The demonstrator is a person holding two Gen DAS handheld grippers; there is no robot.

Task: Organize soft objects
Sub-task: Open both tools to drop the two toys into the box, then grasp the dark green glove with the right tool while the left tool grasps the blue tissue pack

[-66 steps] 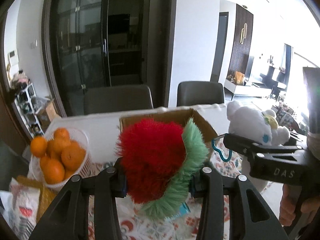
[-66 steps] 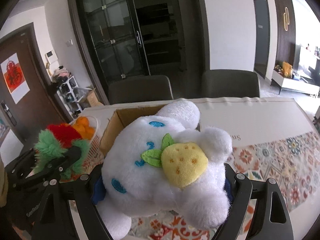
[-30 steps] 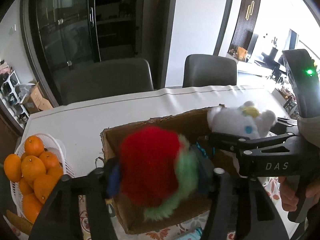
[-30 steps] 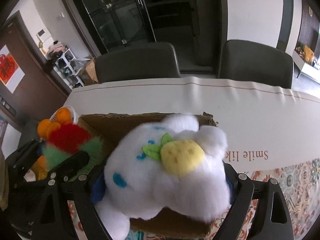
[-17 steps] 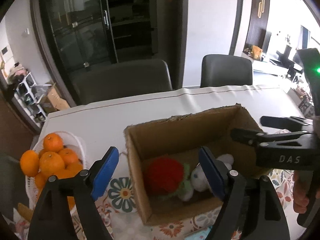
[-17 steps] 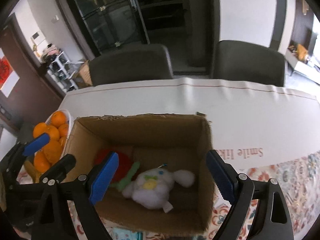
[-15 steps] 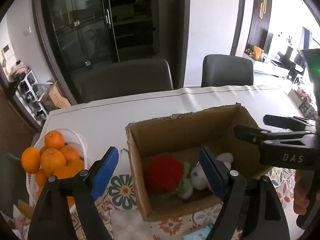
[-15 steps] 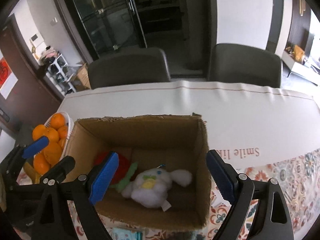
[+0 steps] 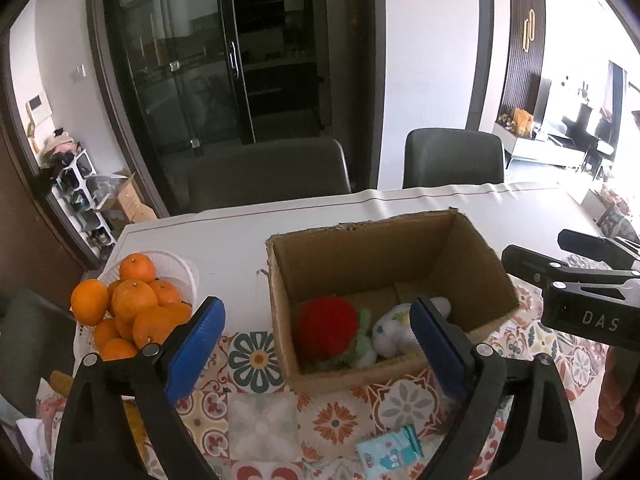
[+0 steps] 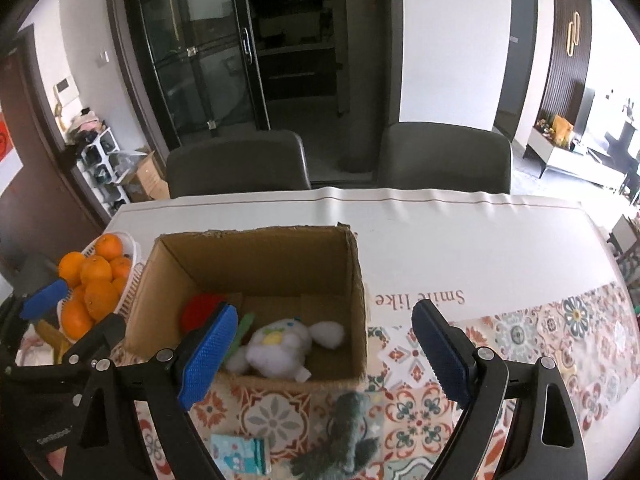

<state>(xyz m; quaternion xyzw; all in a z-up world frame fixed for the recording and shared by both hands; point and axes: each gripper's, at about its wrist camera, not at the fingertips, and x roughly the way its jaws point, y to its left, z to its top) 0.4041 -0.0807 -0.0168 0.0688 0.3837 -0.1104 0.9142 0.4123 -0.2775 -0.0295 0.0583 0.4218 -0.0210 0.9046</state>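
An open cardboard box stands on the patterned tablecloth. A red and green fuzzy plush and a white plush lie side by side on its floor. My left gripper hovers above and in front of the box, its jaws opening with nothing between them. My right gripper is open and empty, just over the box's near edge, with the white plush below it. A grey plush toy lies on the cloth in front of the box.
A white basket of oranges stands left of the box. A small blue packet lies on the cloth near the grey toy. Two dark chairs stand behind the table. A hand holds the right gripper's handle.
Both plush toys were let go and dropped into the box. Both grippers then pulled back and up from it, and the left jaws spread wider.
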